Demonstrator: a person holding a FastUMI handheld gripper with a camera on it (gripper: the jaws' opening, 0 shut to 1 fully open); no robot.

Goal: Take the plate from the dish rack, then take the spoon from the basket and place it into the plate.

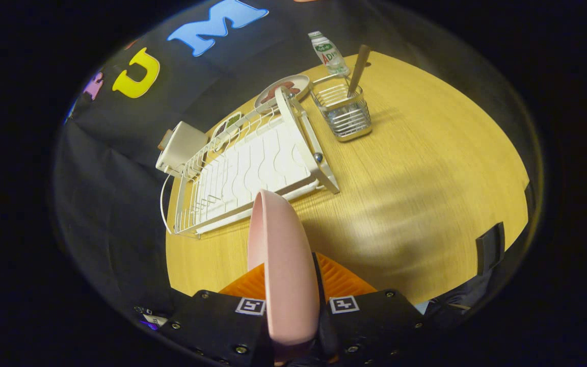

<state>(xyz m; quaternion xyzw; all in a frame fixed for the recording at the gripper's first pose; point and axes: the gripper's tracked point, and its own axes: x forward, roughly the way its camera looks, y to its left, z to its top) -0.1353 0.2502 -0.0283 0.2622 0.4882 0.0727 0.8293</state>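
**Plate held on edge, clear of the rack**

The tool (291, 285) grips a pink plate (281, 265), its two orange fingers (344, 280) pressed against the plate's two faces. The plate stands on edge between them and rises ahead of the tool, its rounded rim reaching toward the near end of the dish rack (252, 168). It is out of the rack and above the wooden counter (416, 178).

The dish rack is a white wire frame with a white ribbed tray in it, lying on the left part of the counter and running from near to far. No dish stands in its slots.

To the right of the rack's far end stands a small wire basket (347, 114). A spoon (358, 69) stands in it, handle up and tilted, well apart from the plate.

Just beyond the basket a small bottle (329, 53) with a green and white label stands at the far edge of the counter. Left of the bottle, behind the rack's far end, lies a plate of food (283, 89). A white box (181, 148) sits at the rack's left side, touching or just beside the wire frame.
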